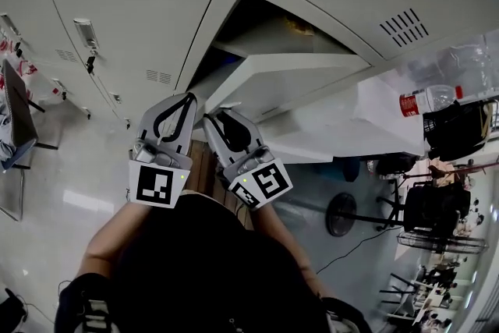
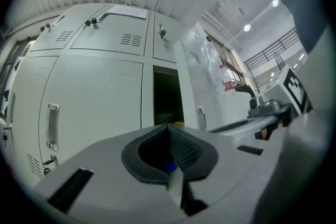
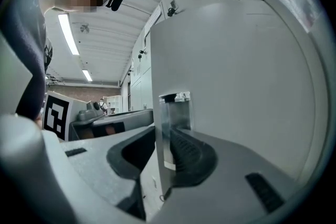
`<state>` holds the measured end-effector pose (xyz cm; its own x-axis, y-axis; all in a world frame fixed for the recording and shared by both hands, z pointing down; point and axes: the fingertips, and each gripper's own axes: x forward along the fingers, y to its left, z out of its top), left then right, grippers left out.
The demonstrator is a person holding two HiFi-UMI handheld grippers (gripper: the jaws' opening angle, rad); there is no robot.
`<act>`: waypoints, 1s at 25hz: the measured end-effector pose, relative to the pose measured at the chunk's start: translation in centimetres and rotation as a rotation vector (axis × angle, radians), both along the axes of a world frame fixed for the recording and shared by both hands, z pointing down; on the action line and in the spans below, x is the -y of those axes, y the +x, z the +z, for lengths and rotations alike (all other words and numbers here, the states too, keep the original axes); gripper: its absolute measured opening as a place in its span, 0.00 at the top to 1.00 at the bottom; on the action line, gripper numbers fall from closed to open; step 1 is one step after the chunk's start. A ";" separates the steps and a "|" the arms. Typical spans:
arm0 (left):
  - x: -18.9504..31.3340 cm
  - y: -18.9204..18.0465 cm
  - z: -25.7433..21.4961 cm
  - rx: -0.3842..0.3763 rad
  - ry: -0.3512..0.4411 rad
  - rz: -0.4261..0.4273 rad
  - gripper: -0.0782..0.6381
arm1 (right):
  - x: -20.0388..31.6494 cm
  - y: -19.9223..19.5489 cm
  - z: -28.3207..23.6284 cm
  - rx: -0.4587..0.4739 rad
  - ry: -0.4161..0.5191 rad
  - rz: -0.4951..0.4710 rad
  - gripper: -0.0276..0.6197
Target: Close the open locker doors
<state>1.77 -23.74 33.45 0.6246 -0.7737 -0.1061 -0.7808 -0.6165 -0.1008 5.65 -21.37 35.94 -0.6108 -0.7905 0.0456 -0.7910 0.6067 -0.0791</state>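
One locker door (image 1: 300, 74) of the grey locker bank stands swung out from its dark compartment (image 1: 265, 31). My right gripper (image 1: 217, 119) is at the door's free edge. In the right gripper view the door edge (image 3: 157, 86) with its metal latch plate (image 3: 176, 113) runs down between the jaws, and my right gripper (image 3: 165, 131) is shut on it. My left gripper (image 1: 184, 100) hovers just left of the right one, shut and empty. From the left gripper view, my left gripper (image 2: 168, 131) points at the open compartment (image 2: 167, 97), with closed doors (image 2: 94, 102) beside it.
Closed lockers with handles (image 1: 86, 33) fill the left. A red-labelled bottle (image 1: 427, 99) lies to the right of the open door. A floor fan (image 1: 341, 214), black chairs (image 1: 433, 207) and a cable stand on the floor at the right. A monitor (image 1: 17, 109) is at far left.
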 end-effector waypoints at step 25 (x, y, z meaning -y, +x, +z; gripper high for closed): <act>4.9 0.0 1.4 -0.024 -0.041 -0.006 0.89 | 5.6 -0.4 0.2 -0.036 0.020 0.088 0.87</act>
